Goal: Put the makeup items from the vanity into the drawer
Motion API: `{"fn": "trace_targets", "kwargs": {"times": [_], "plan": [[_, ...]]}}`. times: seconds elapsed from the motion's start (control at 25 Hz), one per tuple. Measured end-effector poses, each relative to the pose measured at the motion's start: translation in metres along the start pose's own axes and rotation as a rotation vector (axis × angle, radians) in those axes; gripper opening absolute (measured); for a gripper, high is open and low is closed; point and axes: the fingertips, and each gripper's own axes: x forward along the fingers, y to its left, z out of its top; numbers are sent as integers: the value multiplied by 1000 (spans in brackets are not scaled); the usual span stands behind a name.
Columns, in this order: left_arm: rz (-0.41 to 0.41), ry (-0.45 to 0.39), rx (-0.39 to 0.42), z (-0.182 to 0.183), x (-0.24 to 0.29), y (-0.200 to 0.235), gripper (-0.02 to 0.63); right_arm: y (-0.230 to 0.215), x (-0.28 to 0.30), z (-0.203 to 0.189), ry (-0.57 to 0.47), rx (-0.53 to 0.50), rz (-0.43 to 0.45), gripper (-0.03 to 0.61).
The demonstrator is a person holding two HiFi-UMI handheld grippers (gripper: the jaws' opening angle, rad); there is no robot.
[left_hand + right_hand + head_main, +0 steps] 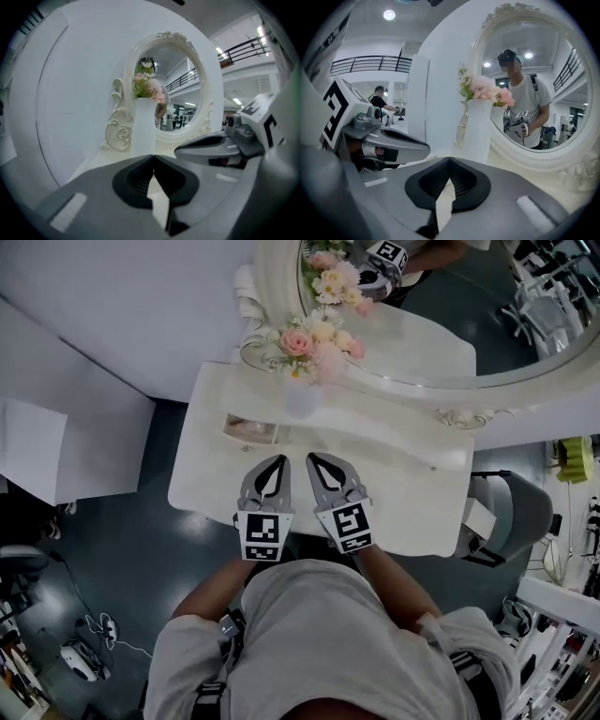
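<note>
The white vanity (412, 488) stands below me. At its back left a small drawer (251, 430) is open, and the pale things inside are too small to make out. My left gripper (278, 461) and right gripper (312, 459) hover side by side over the vanity's front edge, pointing toward the mirror. Both are shut with nothing between the jaws. In the left gripper view the left gripper (152, 157) has its jaw tips touching. The right gripper view shows the right gripper (449, 160) the same way, with the left gripper beside it.
A white vase (302, 396) of pink flowers stands just behind the drawer, seen also as the vase (143, 126) and the vase (477, 127). An oval mirror (450, 306) in an ornate frame backs the vanity. A grey chair (514, 517) stands at the right.
</note>
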Motion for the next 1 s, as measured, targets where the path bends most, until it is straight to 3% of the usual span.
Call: {"fn": "trace_targets", "kwargs": {"times": [0.32, 0.56, 0.76, 1.0], "plan": [[-63, -34, 81, 27, -5, -77, 3, -36, -75, 11, -83, 57, -52, -3], [-101, -18, 153, 27, -20, -117, 3, -52, -109, 3, -114, 69, -63, -2], [-82, -55, 105, 34, -17, -145, 3, -60, -132, 1, -130, 65, -72, -2], [-124, -134, 66, 60, 9, -197, 3, -98, -169, -6, -139, 79, -160, -2]]}}
